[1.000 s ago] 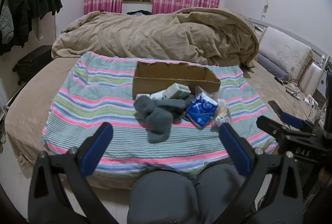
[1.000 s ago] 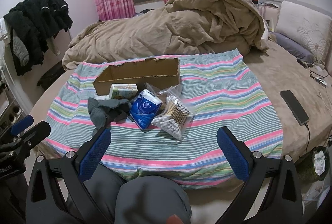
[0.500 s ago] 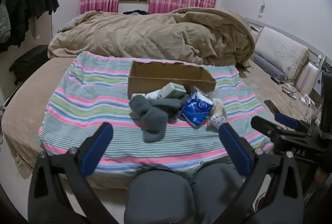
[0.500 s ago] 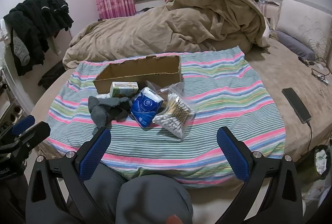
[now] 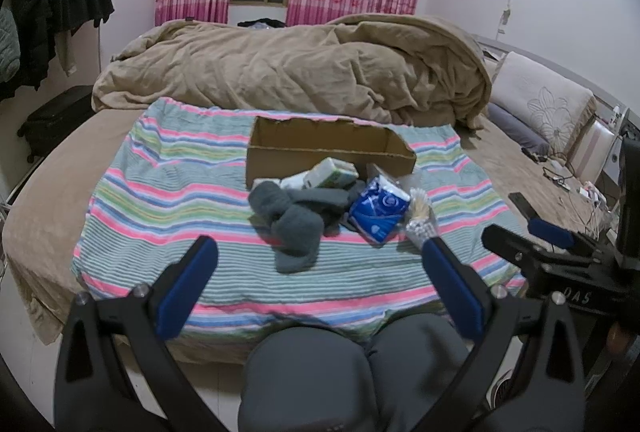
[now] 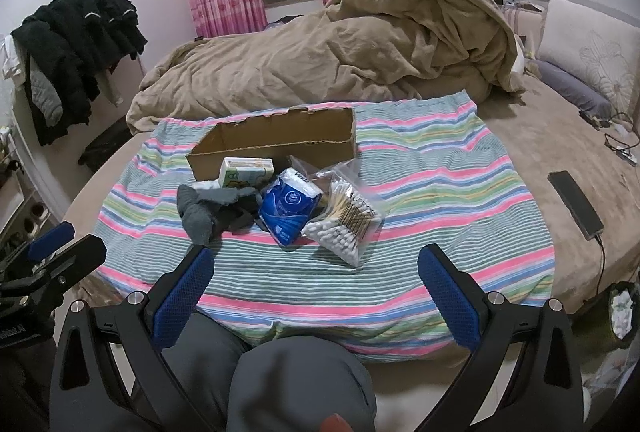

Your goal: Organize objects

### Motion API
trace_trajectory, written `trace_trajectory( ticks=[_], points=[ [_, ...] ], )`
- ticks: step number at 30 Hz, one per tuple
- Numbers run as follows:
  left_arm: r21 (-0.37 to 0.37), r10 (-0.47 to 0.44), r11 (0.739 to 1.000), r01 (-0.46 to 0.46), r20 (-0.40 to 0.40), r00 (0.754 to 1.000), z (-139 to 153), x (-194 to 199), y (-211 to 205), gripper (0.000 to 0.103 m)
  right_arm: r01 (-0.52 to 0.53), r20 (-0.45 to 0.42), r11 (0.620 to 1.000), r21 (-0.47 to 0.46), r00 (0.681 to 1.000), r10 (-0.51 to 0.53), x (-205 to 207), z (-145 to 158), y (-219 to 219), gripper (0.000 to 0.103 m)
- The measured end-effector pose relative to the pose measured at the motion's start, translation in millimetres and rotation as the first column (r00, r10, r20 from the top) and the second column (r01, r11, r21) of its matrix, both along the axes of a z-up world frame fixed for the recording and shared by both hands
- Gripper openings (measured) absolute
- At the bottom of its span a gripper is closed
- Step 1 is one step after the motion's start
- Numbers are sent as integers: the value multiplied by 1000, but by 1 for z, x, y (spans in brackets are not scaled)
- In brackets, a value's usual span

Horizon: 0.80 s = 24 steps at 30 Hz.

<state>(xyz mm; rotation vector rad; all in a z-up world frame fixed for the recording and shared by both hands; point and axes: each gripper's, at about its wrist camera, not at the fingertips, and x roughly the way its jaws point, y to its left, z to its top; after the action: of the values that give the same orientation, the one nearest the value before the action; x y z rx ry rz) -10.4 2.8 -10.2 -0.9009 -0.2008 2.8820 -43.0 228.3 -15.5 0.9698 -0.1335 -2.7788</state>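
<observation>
Cardboard box (image 6: 276, 141) sat open mid-bed on the striped blanket (image 6: 440, 191), w/ grey socks (image 6: 212, 207), blue tissue pack (image 6: 288, 205), bag of cotton swabs (image 6: 346, 220) & small green-white carton (image 6: 246, 171) piled just in front of it. Left tongs (image 5: 320, 264) & right tongs (image 6: 316, 268) both hung spread wide apart, holding nothing, near the bed's front edge.

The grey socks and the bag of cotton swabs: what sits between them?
A blue tissue pack lies between the grey socks and the bag of cotton swabs, touching both. The right wrist view shows it best.
</observation>
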Motion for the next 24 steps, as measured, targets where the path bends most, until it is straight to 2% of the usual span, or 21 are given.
trace_trajectory(
  ticks=[24],
  points=[
    [3, -3, 1000, 3, 0, 1000, 0, 0, 0, 102, -1, -2, 1000, 3, 1000, 1, 0, 0, -2, 103]
  ],
)
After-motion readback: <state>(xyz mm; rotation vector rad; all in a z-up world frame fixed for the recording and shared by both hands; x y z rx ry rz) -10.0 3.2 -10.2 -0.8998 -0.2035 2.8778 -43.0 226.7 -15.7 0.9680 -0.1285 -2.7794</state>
